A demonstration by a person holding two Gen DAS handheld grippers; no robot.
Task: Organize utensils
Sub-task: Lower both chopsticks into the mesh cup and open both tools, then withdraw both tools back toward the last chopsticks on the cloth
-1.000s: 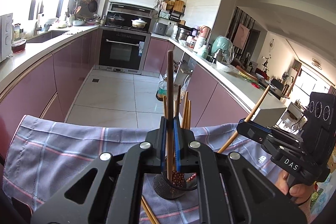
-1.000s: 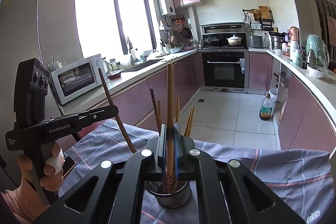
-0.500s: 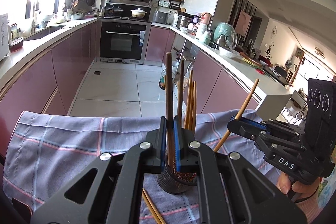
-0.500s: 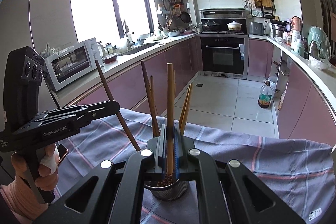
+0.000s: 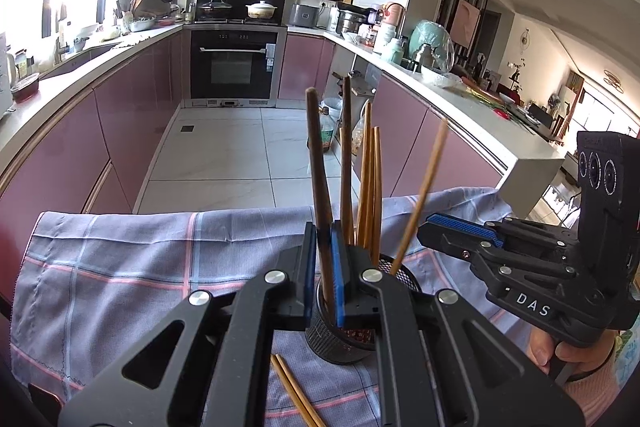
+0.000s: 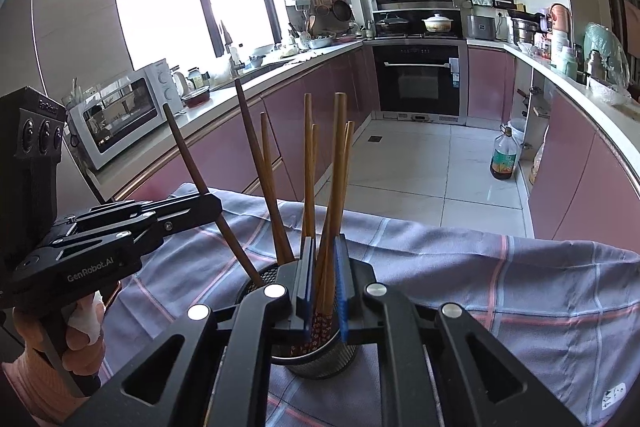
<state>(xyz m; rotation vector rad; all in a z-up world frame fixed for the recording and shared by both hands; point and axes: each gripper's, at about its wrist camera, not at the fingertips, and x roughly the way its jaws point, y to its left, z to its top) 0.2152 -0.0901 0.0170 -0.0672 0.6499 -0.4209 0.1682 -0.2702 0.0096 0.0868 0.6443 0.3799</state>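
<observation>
White letters reading "DAS" stand on the black body of the right tool, seen from the left wrist view. From the right wrist view, the side of the left tool carries "GenRobot.AI" in pale lettering, and a short word on the top edge of its camera block is too small to make out. The bottle on the floor bears a label whose print cannot be read.

Black grippers, blue pads, silver screws, pink sleeves.
</observation>
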